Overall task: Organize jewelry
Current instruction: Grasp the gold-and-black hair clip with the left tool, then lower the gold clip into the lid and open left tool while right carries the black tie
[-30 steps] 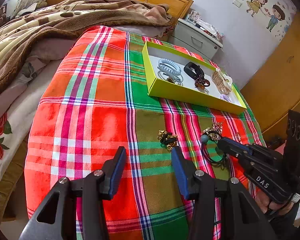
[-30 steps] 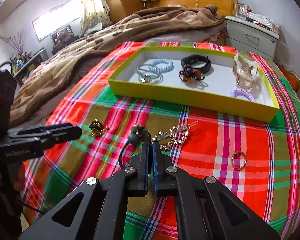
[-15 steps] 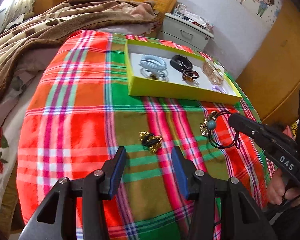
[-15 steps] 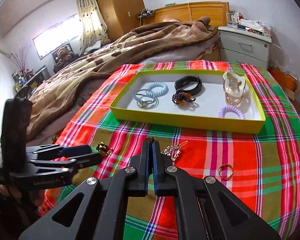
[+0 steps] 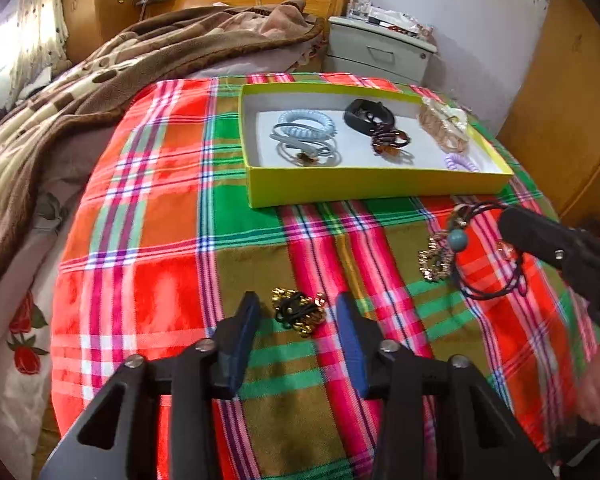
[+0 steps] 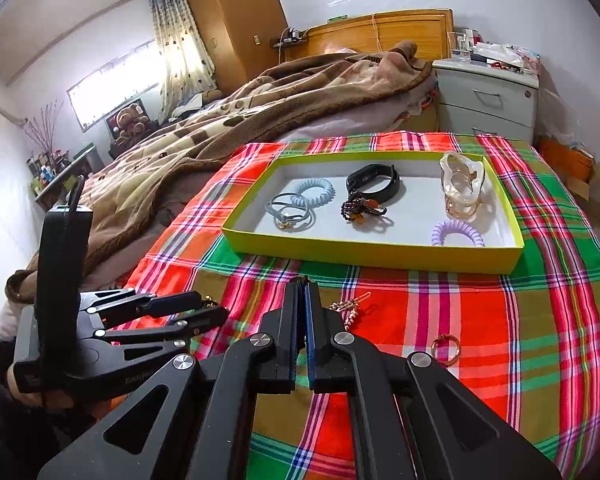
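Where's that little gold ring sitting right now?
In the right wrist view the gold ring lies flat on the plaid cloth, outside the yellow tray, right of the shut right gripper.

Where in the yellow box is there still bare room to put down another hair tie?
In the yellow box, bare floor lies along the front wall between the grey hair ties and the purple coil tie, also in the far left corner. It is crowded around the black band, bead bracelet and clear clip.

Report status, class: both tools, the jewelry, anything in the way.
Left tool closing around gold-and-black hair tie, not yet gripped. Right tool shut on black cord with teal bead, lifted. Path to yellow tray clear.
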Tool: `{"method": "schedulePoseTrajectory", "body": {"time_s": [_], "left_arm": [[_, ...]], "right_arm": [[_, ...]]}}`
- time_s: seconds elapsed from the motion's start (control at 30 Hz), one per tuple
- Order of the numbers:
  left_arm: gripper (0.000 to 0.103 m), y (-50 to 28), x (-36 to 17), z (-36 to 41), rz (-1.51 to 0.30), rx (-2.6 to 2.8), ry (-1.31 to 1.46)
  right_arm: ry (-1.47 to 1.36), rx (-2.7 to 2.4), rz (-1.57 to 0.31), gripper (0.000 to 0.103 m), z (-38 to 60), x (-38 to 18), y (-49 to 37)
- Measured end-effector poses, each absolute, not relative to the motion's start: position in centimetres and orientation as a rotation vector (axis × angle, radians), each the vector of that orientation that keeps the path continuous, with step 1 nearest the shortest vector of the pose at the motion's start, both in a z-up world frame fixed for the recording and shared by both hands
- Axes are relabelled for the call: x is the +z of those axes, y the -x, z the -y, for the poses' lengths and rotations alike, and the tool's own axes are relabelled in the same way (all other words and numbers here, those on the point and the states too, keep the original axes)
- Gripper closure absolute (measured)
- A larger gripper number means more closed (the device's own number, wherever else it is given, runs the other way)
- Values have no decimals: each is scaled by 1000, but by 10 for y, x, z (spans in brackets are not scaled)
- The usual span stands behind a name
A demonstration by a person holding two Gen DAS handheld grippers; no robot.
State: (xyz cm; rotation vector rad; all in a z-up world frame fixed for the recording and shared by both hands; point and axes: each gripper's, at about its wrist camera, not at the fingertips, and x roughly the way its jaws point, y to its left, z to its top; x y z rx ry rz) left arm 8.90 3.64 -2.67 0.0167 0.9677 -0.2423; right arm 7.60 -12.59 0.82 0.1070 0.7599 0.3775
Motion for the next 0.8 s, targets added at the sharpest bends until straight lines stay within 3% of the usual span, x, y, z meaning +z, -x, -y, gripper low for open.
{"method": "schedulePoseTrajectory", "body": {"time_s": [0.27, 0.8], "left_arm": [[82, -90, -25, -41, -966, -239, 6], [83, -98, 1, -56, -912, -262, 94]], "right_arm": [[-122, 372, -755, 100, 131, 9, -76], [-137, 356, -732, 100, 138, 22, -90]]}}
